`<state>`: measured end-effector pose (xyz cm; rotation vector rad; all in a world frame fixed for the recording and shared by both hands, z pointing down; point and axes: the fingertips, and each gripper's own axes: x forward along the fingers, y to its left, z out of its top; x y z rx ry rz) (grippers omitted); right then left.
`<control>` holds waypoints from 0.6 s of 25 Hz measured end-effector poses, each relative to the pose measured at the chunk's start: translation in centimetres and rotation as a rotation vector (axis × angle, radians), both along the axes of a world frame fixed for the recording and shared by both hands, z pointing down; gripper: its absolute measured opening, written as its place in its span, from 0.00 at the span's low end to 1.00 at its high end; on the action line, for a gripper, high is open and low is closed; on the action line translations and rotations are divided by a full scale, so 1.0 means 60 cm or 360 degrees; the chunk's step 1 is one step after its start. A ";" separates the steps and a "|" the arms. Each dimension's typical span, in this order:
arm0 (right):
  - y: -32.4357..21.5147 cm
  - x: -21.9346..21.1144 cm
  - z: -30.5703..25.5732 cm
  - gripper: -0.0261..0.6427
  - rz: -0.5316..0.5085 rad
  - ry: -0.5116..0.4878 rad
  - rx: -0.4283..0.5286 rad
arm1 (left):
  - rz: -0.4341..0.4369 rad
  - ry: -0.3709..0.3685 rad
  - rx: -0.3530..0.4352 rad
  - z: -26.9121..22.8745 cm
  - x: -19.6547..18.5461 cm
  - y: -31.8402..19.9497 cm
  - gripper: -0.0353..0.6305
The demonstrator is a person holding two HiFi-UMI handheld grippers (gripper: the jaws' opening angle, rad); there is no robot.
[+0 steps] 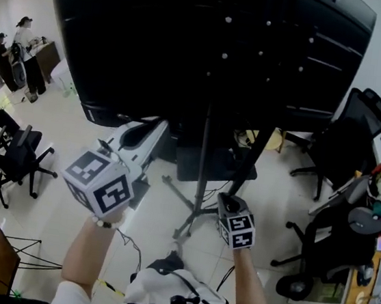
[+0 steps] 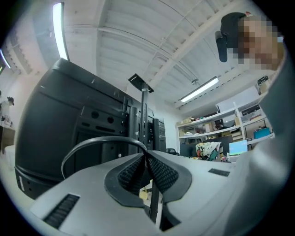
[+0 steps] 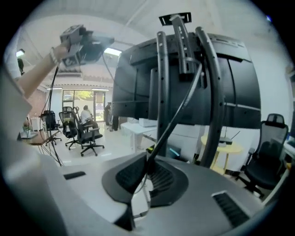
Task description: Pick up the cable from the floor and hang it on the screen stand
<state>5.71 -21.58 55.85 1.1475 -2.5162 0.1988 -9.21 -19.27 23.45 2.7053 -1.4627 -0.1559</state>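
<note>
The left gripper [image 2: 146,159] was seen with its jaws pressed together on the black cable [image 2: 105,138]. The cable was pinched between the ribbed pads and arched away to the left in a loop in front of them. The right gripper [image 3: 148,167] was likewise clamped on the cable, with no gap left between its pads. From that grip the cable was drawn taut, upward and to the right, to the upper part of the screen stand [image 3: 213,101], where it was laid against the central bracket between the poles. The lengths in view were thus held up in the air by both grippers. In the head view the left gripper was held raised, close to the lower edge of the large black screen [image 1: 190,44], while the right gripper was kept lower, near the stand's slanted leg. Behind the stand's dark poles the back of the screen was shown. Farther off, a round yellow table [image 3: 226,148] and a black office chair [image 3: 265,156] were seen at the right. People [image 1: 20,48] were seen standing at the far end of the room.
</note>
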 end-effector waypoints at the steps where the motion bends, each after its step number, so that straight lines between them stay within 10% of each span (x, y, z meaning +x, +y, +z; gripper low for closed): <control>1: -0.010 0.017 -0.036 0.07 0.0021 -0.0008 0.0050 | -0.0018 0.0009 -0.0013 0.012 -0.004 0.000 0.08; 15: -0.099 0.045 -0.469 0.07 0.0039 0.0110 0.0958 | 0.0006 0.0061 0.0088 -0.018 -0.028 0.051 0.08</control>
